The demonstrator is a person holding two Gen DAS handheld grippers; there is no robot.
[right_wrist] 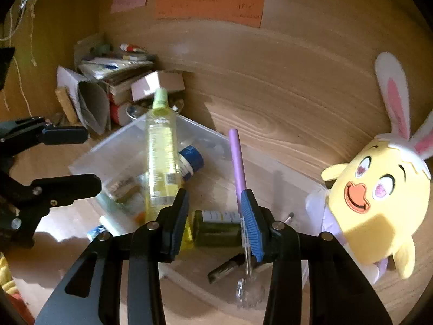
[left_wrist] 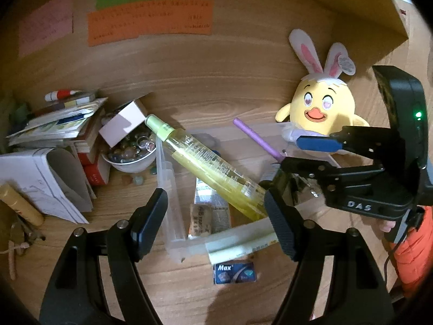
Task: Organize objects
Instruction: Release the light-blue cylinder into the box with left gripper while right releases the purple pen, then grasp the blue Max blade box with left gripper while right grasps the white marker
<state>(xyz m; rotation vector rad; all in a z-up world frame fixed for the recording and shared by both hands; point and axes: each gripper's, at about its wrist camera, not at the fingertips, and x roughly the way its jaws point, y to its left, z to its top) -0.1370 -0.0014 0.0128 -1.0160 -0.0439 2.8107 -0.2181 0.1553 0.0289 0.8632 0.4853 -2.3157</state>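
A: Where is the clear plastic bin (right_wrist: pixel 89 159)?

B: On the wooden desk (left_wrist: pixel 216 92), in the middle. One tall yellow spray bottle (left_wrist: pixel 208 159) lies slanted across it, its green cap over the rim. Inside I also count one blue-capped bottle (right_wrist: pixel 189 162), one dark green bottle (right_wrist: pixel 216 230) and one purple stick (right_wrist: pixel 236 157).

A: And the grippers?

B: The right gripper (right_wrist: pixel 213 216) hangs over the bin, jaws apart, holding nothing. The left gripper (left_wrist: pixel 216 216) is near the bin's front edge, jaws also wide apart.

A: What stands around?

B: One yellow chick plush (left_wrist: pixel 322 105) with two rabbit ears is beside the bin on the right. On the left are one white bowl (left_wrist: pixel 132 159) of beads and a pile of books (left_wrist: pixel 62 124). One small blue Max box (left_wrist: pixel 234 272) lies in front. Three coloured paper notes (left_wrist: pixel 148 19) are on the back wall.
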